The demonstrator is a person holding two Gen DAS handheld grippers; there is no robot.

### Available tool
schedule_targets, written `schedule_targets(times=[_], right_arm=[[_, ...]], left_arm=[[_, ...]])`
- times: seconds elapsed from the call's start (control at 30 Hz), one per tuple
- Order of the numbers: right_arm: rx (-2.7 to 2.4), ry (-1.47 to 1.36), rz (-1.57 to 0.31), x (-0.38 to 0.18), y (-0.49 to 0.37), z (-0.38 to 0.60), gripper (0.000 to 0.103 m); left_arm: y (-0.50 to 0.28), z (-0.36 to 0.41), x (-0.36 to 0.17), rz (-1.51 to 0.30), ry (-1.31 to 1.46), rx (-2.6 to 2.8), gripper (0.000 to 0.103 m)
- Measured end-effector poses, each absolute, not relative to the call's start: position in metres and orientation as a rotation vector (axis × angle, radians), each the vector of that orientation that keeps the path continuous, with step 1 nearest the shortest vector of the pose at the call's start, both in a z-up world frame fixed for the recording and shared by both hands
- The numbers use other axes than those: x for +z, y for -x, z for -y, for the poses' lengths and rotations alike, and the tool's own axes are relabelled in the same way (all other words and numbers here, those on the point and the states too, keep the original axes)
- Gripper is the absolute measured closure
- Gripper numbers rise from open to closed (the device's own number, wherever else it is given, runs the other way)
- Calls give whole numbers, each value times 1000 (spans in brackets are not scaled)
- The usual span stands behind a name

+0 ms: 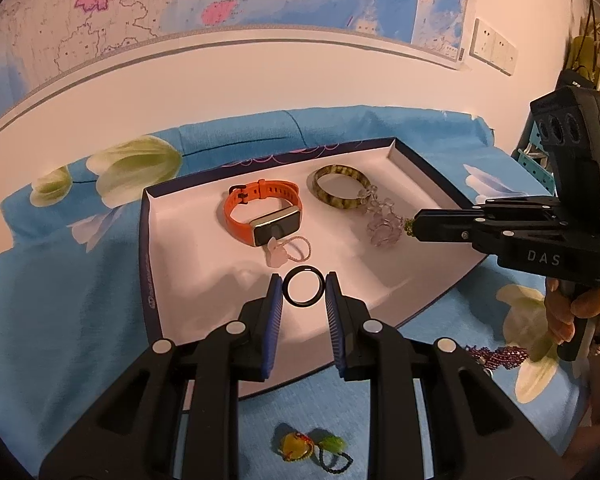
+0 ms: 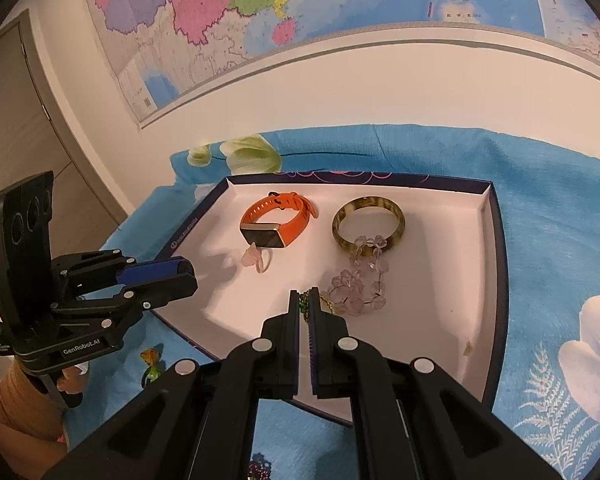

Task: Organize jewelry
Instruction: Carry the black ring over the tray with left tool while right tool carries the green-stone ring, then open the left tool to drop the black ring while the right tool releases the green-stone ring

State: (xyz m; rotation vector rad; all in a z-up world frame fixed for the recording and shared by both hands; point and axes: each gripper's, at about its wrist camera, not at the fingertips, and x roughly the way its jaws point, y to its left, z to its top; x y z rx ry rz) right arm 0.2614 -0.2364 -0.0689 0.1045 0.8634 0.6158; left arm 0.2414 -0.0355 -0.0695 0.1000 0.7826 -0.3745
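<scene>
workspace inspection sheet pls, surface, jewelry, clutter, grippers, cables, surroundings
surface: blue floral cloth with an open white-lined box on it.
job's things: orange watch, mottled bangle, clear bead bracelet and pink ring lie in the box; black ring sits between the left fingers.
clutter: colourful charms and purple beads on the cloth outside the box.
grippers: left gripper shut on the black ring; right gripper shut on a green beaded piece.
cables: nothing seen.
surroundings: wall map, wall sockets, door.

purple beads (image 2: 260, 470) cut off btm | green piece (image 2: 305, 302) mostly hidden btw fingers
</scene>
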Motion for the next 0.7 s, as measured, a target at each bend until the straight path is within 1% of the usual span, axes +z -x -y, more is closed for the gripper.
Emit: schedule_targets(times=[0.47, 0.7], right_arm=[[592, -52, -895, -79, -270, 228, 100], [578, -38, -902, -84, -273, 226, 96]], left_arm=[[-254, 43, -80, -814, -108, -367, 81], [-261, 45, -86, -835, -109, -358, 81]])
